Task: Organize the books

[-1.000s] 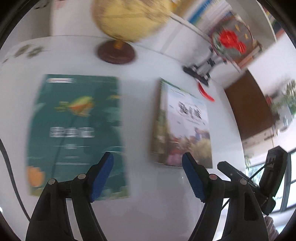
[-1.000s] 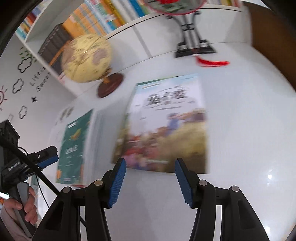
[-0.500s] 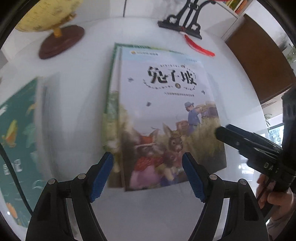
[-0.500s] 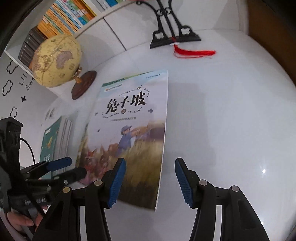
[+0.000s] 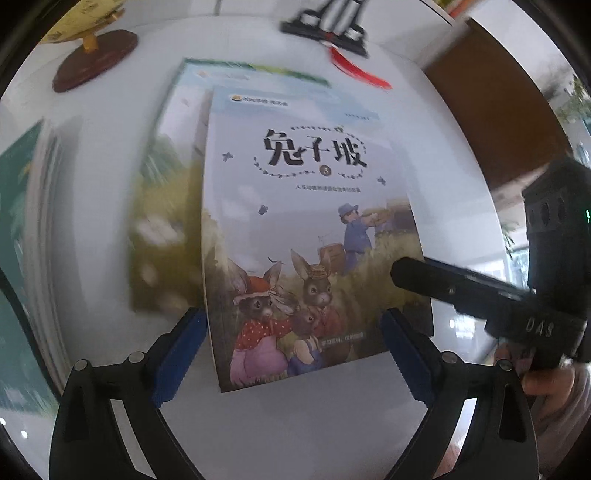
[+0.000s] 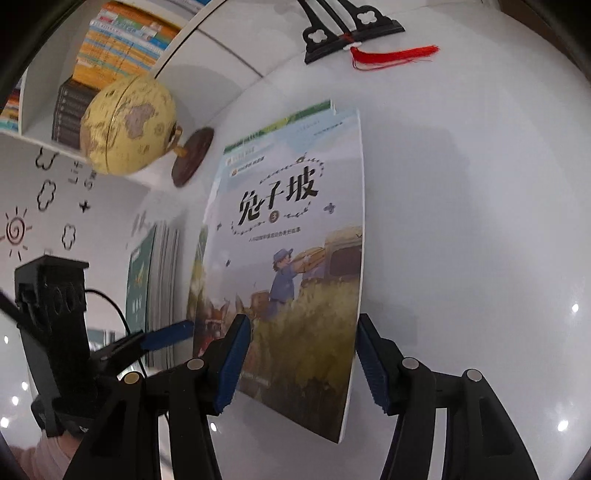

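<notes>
Two grippers: both of mine hang over the white table [image 5: 369, 424], pointing down at the books.
Left gripper [image 5: 291, 354]: my jaws are opening, blue pads spread to either side of the rabbit book's near edge, not pressing it.
Right gripper [image 6: 301, 363]: my jaws are widening a little; the book's near right corner sits between the pads, and I cannot tell whether they touch it.
Rabbit book [image 5: 306, 229]: flat, cover up, atop a second book [image 5: 166, 236] that sticks out on its left and far sides.
Green book [image 6: 140, 273]: farther left, apart.
Far edge: globe [image 6: 127, 125], black stand [image 6: 347, 29], red tassel [image 6: 395, 55].
</notes>
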`<action>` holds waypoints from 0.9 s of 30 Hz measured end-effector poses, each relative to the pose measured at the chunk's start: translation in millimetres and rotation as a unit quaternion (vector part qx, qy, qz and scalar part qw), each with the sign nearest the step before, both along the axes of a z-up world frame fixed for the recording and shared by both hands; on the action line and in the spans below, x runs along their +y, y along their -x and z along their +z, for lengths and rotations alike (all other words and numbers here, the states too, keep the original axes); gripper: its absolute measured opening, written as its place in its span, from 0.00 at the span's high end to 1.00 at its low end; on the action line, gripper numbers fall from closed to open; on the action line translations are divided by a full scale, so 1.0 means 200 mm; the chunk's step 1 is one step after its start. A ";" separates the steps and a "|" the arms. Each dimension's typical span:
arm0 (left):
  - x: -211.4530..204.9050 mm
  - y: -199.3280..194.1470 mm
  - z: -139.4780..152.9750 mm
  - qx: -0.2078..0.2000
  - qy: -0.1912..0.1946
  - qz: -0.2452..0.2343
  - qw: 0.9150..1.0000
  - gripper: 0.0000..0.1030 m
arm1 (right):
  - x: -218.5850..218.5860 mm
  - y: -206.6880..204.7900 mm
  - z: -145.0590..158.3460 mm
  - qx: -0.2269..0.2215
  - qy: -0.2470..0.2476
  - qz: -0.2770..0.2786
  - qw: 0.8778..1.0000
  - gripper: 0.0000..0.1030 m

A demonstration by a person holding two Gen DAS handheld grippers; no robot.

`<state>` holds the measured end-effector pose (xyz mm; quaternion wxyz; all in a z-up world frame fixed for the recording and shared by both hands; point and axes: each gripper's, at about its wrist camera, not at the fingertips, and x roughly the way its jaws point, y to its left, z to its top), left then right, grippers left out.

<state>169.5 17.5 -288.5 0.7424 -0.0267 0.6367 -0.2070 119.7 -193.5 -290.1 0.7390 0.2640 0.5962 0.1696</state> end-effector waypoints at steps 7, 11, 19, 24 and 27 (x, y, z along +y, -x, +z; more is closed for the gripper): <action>-0.05 0.18 -0.09 0.051 -0.013 -0.015 0.999 0.08 | -0.17 0.21 -0.04 0.053 -0.017 -0.006 0.998 0.45; 0.04 0.12 -0.09 0.040 -0.026 0.035 0.998 0.07 | -0.24 0.24 -0.06 0.055 -0.001 -0.034 0.998 0.45; 0.05 0.10 -0.14 0.026 -0.063 0.048 0.997 0.01 | -0.21 0.17 -0.07 0.037 -0.020 -0.008 0.999 0.16; -0.06 0.13 -0.16 0.003 -0.124 0.032 0.992 0.00 | -0.07 0.13 -0.05 0.025 0.020 0.063 0.997 0.00; -0.08 0.13 -0.17 0.001 -0.126 0.034 0.991 0.00 | 0.00 0.12 -0.04 0.011 0.061 0.097 0.993 0.00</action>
